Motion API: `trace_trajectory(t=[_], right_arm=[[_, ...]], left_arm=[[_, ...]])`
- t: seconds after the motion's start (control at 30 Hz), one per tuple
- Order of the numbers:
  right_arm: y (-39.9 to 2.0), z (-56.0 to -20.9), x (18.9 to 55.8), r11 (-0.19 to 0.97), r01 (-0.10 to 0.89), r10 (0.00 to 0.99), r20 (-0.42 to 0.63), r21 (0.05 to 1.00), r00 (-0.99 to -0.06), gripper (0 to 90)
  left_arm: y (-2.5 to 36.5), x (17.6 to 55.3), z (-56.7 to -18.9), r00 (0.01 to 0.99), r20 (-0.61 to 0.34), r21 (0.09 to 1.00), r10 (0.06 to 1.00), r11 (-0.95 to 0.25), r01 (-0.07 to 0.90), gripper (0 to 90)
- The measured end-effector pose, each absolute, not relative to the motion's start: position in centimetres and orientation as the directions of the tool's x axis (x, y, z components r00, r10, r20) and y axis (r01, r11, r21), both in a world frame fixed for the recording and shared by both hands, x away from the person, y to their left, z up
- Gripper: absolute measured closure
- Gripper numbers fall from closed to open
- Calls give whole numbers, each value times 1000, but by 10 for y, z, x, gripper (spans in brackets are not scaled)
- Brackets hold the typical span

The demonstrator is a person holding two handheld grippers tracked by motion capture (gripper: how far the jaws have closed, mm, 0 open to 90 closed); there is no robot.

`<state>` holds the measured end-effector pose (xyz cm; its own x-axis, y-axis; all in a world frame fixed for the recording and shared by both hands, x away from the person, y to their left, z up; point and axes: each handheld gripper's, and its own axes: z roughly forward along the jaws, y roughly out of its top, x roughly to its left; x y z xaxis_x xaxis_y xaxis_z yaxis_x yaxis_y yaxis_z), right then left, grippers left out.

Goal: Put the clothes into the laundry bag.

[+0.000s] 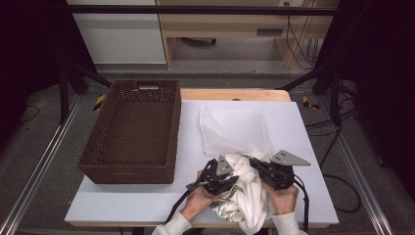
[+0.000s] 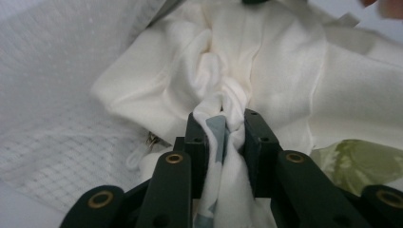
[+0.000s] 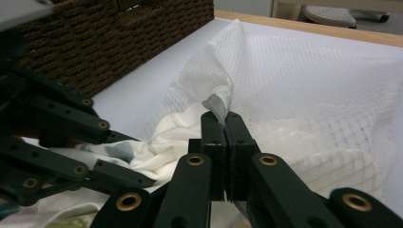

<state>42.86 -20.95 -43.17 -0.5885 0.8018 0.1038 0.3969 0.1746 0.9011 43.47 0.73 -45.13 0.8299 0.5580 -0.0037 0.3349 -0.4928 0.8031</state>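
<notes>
White desk (image 1: 303, 147), with a brown basket (image 1: 132, 129) taking up its left half and bare surface to the right and far side. A mesh bag (image 1: 234, 131) lies flat in the middle, its near edge lifted. The right gripper (image 3: 226, 118) has its jaws pinched tight on that mesh edge. The left gripper (image 2: 223, 126) clamps a twisted fold of the white cloth (image 1: 247, 188), which bunches at the desk's near edge, just below the bag.
</notes>
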Motion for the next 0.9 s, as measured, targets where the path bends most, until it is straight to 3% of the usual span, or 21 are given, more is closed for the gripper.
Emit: trace_trajectory(t=[0.17,0.33,0.53,0.7,0.77,0.83,0.9], right_arm=[[-214,-428,428,146,385,803,118,911,-585,892],[-216,-424,426,129,367,798,123,921,-589,893],[-216,-424,426,115,364,785,139,924,-603,894],[-212,-427,427,140,367,791,119,920,-600,893],[-213,-428,427,151,373,796,111,915,-594,893],[-215,-429,427,151,378,798,113,913,-592,893],[-215,-429,427,151,381,800,113,912,-589,892]], left_arm=[[5,423,-429,846,29,858,532,-448,252,753],[-15,425,-421,855,79,847,512,-486,213,751],[-42,447,-441,828,156,746,539,-614,259,740],[-40,457,-450,805,123,771,580,-567,290,709],[-34,451,-447,797,141,789,587,-553,269,642],[-26,448,-442,790,143,803,596,-536,259,434],[-16,447,-437,783,157,804,601,-539,252,305]])
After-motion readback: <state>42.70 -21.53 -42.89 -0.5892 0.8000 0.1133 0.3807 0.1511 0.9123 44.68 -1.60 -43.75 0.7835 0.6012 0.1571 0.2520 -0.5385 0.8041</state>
